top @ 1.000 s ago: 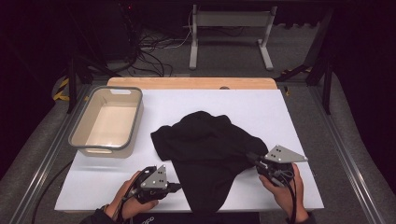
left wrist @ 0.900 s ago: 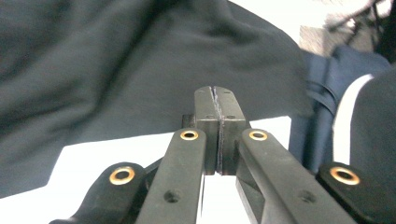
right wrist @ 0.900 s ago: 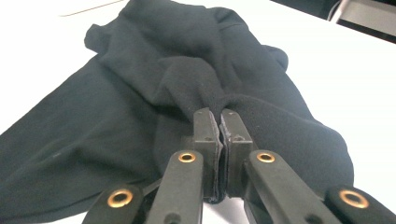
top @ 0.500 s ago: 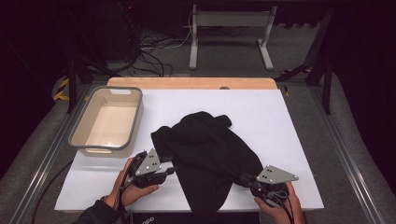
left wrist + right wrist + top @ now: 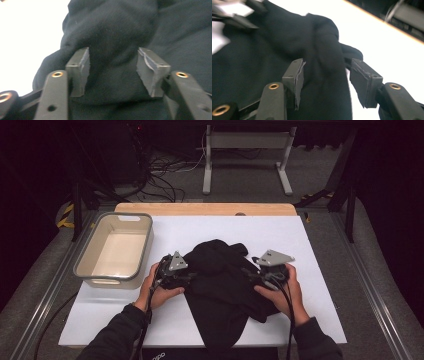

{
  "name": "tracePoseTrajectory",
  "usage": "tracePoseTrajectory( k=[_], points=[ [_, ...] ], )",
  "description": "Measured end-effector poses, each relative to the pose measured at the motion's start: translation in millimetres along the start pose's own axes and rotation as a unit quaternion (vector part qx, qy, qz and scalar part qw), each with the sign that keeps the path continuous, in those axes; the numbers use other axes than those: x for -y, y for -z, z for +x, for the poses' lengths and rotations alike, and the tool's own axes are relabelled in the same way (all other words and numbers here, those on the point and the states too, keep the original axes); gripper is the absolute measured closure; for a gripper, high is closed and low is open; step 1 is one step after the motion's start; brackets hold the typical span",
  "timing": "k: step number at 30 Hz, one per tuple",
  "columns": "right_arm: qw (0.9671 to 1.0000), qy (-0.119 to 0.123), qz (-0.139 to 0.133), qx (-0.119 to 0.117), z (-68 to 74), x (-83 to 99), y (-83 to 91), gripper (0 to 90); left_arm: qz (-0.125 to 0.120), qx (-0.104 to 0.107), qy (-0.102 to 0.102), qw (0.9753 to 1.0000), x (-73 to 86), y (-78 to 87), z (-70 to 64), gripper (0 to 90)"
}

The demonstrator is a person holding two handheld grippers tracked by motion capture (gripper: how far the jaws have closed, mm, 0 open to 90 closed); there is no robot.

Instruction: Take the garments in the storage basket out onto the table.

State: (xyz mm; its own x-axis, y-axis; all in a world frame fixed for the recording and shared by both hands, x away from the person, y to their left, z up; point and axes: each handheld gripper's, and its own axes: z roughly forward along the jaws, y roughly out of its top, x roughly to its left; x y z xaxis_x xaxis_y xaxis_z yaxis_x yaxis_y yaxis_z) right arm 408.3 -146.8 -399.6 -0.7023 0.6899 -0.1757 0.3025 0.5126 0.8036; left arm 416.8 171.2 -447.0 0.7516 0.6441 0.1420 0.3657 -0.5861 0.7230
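Both grippers are straddling the crumpled black garment [image 5: 225, 285] at its 9 and 3 o'clock edges, jaws standing apart, nothing clamped; folding is barely starting.

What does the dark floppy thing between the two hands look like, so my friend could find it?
Look at the white table. In its middle, right of the grey tub, lies a black cloth, crumpled and soft, with the left gripper and right gripper at its sides. It is the one dark, rumpled thing on the white top.
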Motion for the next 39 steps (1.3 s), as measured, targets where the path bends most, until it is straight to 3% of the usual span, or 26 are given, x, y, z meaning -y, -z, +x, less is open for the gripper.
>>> tracePoseTrajectory(
  k=[2, 4, 5, 7, 11, 13, 16, 20, 23, 26, 28, 30, 33, 37, 39],
  points=[
    [0.9992, -0.007, 0.039, 0.001, -9.9, 1.4, -22.5, 47.4, 0.025, 0.016, 0.002, 0.9996, 3.3, -7.6, 2.7, 61.1],
    [0.9974, -0.008, 0.071, -0.005, -16.9, 8.1, -36.7, 65.5, 0.023, 0.053, 0.010, 0.9983, 5.2, -7.1, 6.4, 76.3],
    [0.9969, -0.012, 0.076, -0.013, -18.6, 11.8, -40.0, 71.3, 0.024, 0.058, 0.008, 0.9980, 5.5, -6.8, 6.0, 89.7],
    [0.9967, -0.010, 0.078, -0.017, -17.7, 18.7, -40.6, 85.9, 0.028, 0.055, 0.007, 0.9981, 5.3, -5.4, 4.3, 90.0],
    [0.9989, -0.001, 0.047, 0.008, -13.0, 23.5, -23.0, 87.7, 0.022, 0.054, 0.000, 0.9983, 4.6, 5.5, 2.2, 90.0],
    [0.9992, 0.006, 0.019, 0.034, -11.3, 18.7, -3.4, 87.7, 0.009, 0.055, -0.006, 0.9984, 2.8, 16.0, -0.3, 90.0],
    [0.9977, -0.004, -0.036, 0.056, -8.2, 12.6, 34.3, 87.6, -0.010, 0.057, -0.021, 0.9981, -0.1, 37.3, -7.6, 90.0],
    [0.9957, -0.012, -0.070, 0.060, 4.4, 14.5, 68.5, 87.5, -0.036, 0.070, -0.042, 0.9960, 1.4, 68.3, -24.0, 90.0],
    [0.9966, 0.003, -0.067, 0.047, 20.7, 20.5, 84.0, 87.5, -0.046, 0.077, -0.070, 0.9935, 9.5, 92.7, -43.5, 90.0],
    [0.9977, 0.008, -0.062, 0.025, 38.2, 30.6, 92.6, 87.5, -0.049, 0.092, -0.078, 0.9915, 21.5, 105.1, -57.3, 90.0],
    [0.9988, 0.022, -0.044, -0.002, 57.8, 43.4, 93.4, 87.5, -0.045, 0.102, -0.084, 0.9902, 31.3, 108.8, -65.2, 90.0],
    [0.9990, 0.023, -0.035, -0.017, 69.5, 52.0, 91.7, 87.5, -0.043, 0.106, -0.087, 0.9896, 35.4, 108.0, -66.8, 90.0],
    [0.9985, 0.035, -0.010, -0.040, 91.3, 66.5, 85.4, 87.5, -0.047, 0.094, -0.084, 0.9909, 36.9, 103.2, -65.9, 90.0],
    [0.9970, 0.051, 0.015, -0.056, 102.4, 74.4, 76.0, 87.2, -0.063, 0.088, -0.077, 0.9912, 35.5, 96.0, -63.2, 90.0],
    [0.9971, 0.047, 0.015, -0.059, 100.9, 74.8, 74.3, 85.0, -0.071, 0.077, -0.074, 0.9918, 32.0, 91.8, -60.3, 83.0]
  ],
)
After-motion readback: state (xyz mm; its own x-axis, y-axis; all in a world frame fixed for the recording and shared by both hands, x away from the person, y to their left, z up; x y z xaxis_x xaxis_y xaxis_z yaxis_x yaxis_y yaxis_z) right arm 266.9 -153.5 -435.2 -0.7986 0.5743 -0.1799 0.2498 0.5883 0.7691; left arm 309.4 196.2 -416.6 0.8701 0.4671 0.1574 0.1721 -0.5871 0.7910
